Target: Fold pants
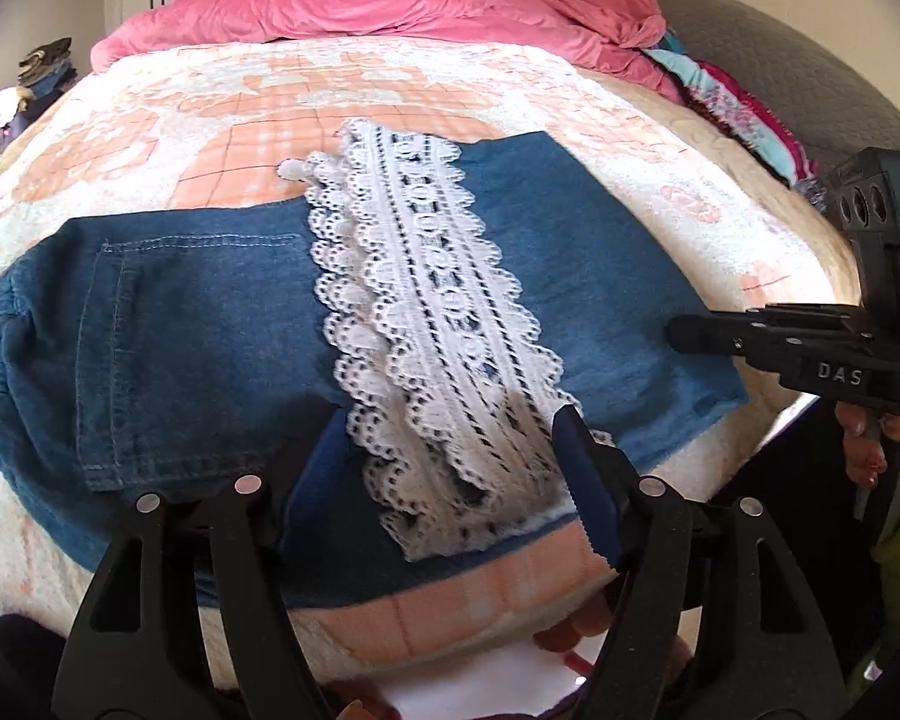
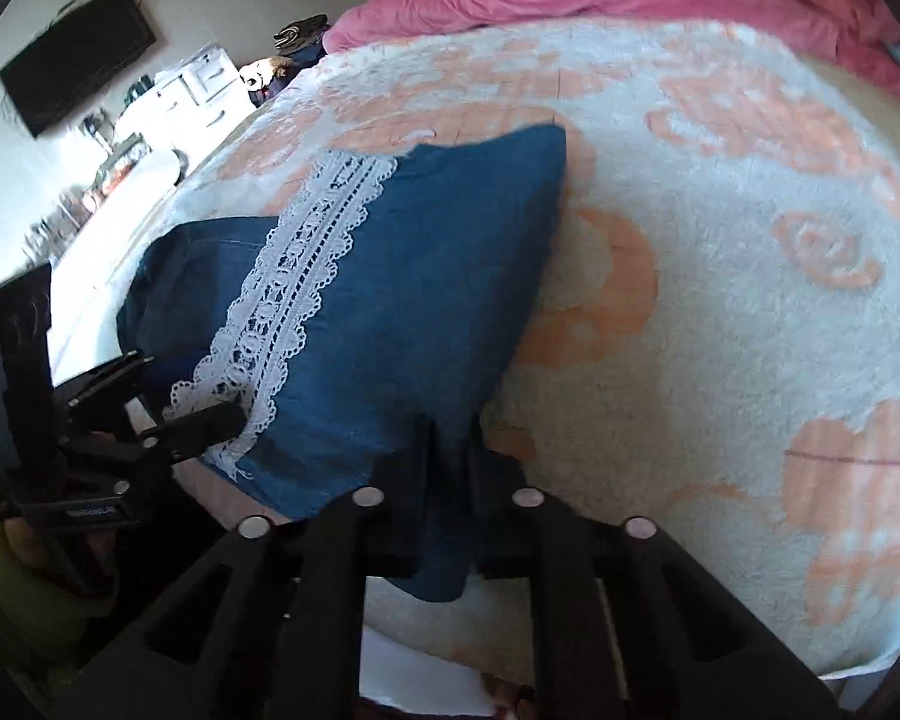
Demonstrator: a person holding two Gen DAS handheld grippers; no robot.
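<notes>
Denim pants (image 1: 198,312), lace-trimmed, on bed (image 1: 660,192): right gripper (image 2: 444,450) pinching corner for folding; left gripper (image 1: 450,456) spread.

The pants (image 1: 210,324) are blue denim, folded and lying flat across the middle of the frame. A white lace strip (image 1: 426,324) runs over them from upper center toward the lower edge. A stitched pocket (image 1: 168,354) faces up at left.
</notes>
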